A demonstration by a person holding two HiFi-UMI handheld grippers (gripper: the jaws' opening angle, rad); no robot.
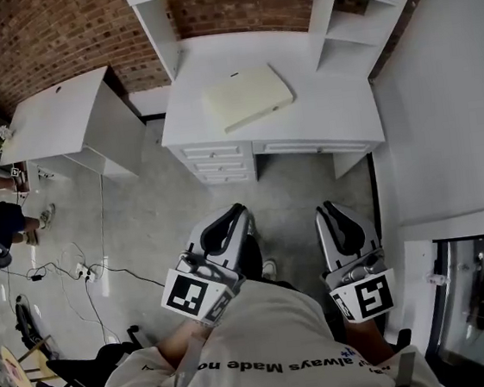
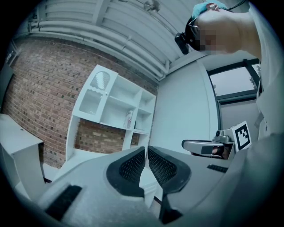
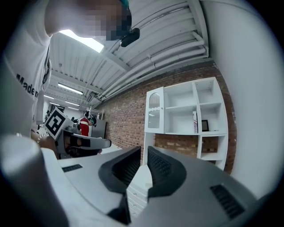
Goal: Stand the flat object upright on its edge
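A flat cream-coloured object (image 1: 248,96), like a closed box or book, lies flat on the white desk (image 1: 337,112), turned at a slight angle. Both grippers hang well short of the desk, close to the person's body and above the floor. My left gripper (image 1: 232,220) (image 2: 146,153) is shut with nothing between its pads. My right gripper (image 1: 333,214) (image 3: 144,155) is likewise shut and empty. Each gripper view shows the other gripper off to the side: the right gripper (image 2: 208,147) and the left gripper (image 3: 84,142). The flat object shows in neither gripper view.
The desk has drawers (image 1: 217,161) beneath and a white shelf unit (image 1: 360,10) against the brick wall. A second white table (image 1: 59,114) stands to the left. Cables and a power strip (image 1: 82,271) lie on the floor at left. A person's legs (image 1: 2,220) show at the left edge.
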